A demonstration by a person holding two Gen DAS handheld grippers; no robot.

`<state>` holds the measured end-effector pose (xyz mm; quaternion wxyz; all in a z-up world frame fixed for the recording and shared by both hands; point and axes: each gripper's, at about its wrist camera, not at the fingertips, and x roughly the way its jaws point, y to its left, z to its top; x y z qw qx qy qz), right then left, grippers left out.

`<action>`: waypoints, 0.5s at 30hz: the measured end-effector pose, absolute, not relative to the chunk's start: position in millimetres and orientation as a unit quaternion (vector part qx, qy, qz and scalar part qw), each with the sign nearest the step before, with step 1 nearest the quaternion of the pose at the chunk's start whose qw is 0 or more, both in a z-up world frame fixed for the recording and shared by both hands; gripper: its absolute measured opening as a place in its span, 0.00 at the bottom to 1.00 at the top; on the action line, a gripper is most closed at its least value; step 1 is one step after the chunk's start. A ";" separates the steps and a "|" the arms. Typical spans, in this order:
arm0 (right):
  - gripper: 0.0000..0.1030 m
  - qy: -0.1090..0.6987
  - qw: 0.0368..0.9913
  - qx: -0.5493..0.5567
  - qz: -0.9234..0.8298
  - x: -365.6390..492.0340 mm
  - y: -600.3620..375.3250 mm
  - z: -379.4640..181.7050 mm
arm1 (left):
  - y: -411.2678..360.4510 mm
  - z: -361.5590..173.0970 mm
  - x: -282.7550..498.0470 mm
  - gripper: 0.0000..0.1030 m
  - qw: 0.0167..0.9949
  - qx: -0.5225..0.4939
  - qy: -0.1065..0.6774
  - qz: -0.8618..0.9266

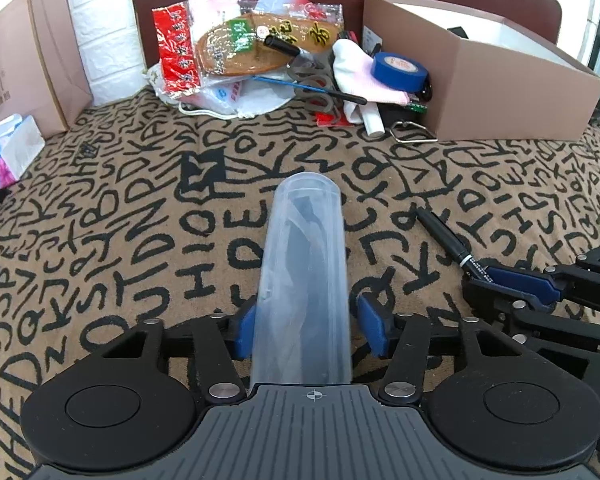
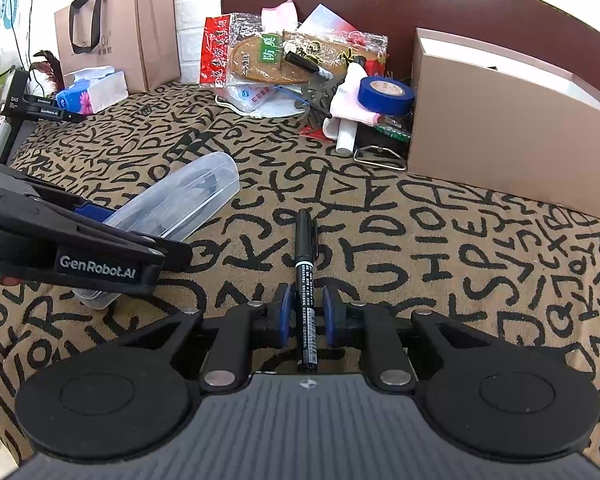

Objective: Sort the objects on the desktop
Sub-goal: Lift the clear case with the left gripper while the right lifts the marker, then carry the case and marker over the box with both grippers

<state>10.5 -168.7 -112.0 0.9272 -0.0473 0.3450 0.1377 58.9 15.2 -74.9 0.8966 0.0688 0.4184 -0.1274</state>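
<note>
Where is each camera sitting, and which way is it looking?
Left wrist: on the left tongs, looking down along the clear case toward the pile; right tongs show.
Right wrist: on the right tongs, looking along the black pen; left tongs show.
Both see case, pen, blue tape, brown box.

You work on a brown cloth (image 1: 120, 240) printed with black letters, with a clutter pile (image 1: 280, 60) at twelve o'clock, a cardboard box (image 1: 500, 92) at two and a tissue pack (image 1: 8, 152) at ten.
</note>
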 end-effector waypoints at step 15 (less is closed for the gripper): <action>0.10 0.329 0.932 0.013 0.153 -0.5 -193.4 -94.9 | -21.1 -47.4 47.5 0.44 0.897 0.064 0.406 -0.165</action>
